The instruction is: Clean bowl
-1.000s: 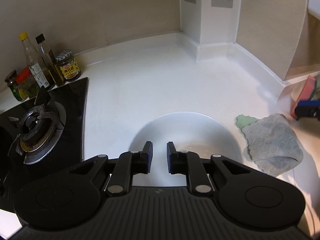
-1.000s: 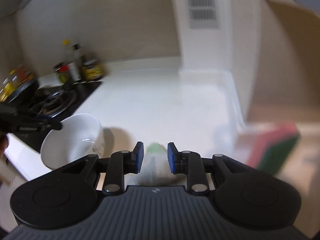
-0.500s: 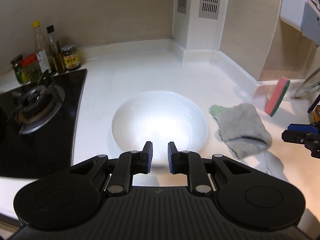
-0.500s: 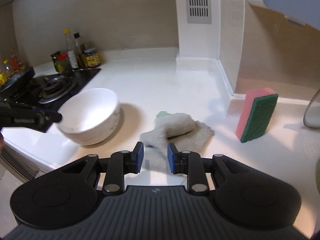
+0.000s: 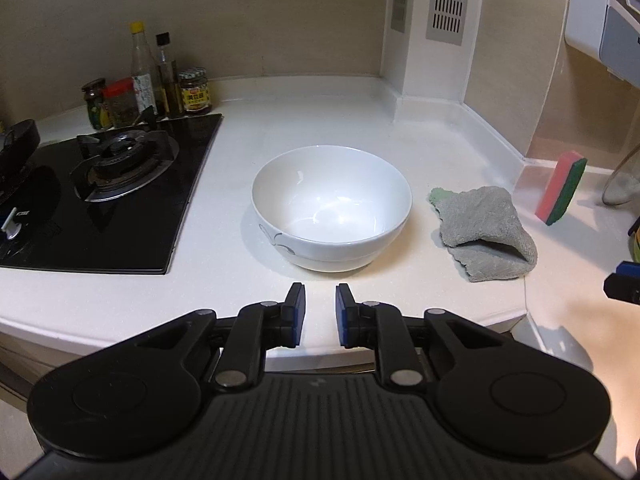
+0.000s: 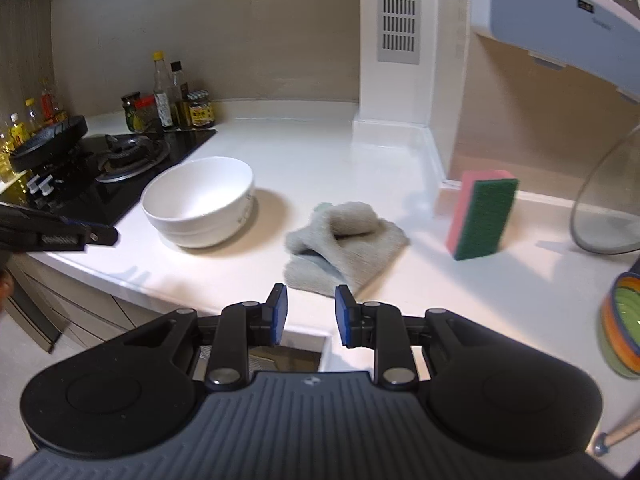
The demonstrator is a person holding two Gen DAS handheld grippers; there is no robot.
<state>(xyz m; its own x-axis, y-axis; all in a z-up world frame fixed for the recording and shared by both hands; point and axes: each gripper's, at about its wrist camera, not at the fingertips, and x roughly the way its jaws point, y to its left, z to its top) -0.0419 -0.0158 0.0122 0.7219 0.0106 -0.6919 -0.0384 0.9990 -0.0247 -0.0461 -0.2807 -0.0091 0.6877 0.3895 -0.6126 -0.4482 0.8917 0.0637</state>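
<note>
Little legible text appears in either view. The jar with the yellow-and-red label (image 5: 195,96), standing at the back of the bench beside the tall bottles, carries printed characters, too small to read. The clear bottle with the yellow cap (image 5: 143,74) bears a white label with fine print, likewise unreadable. The knob at the front of the black hob (image 5: 18,216) shows a short white marking, not resolvable. In the right wrist view, the pale blue wall-mounted appliance (image 6: 560,20) carries a small dark display panel and a faint grey brand word beneath it; neither can be made out. A small pale emblem sits on the ribbed body behind the right tongs (image 6: 307,312), without letters.
</note>
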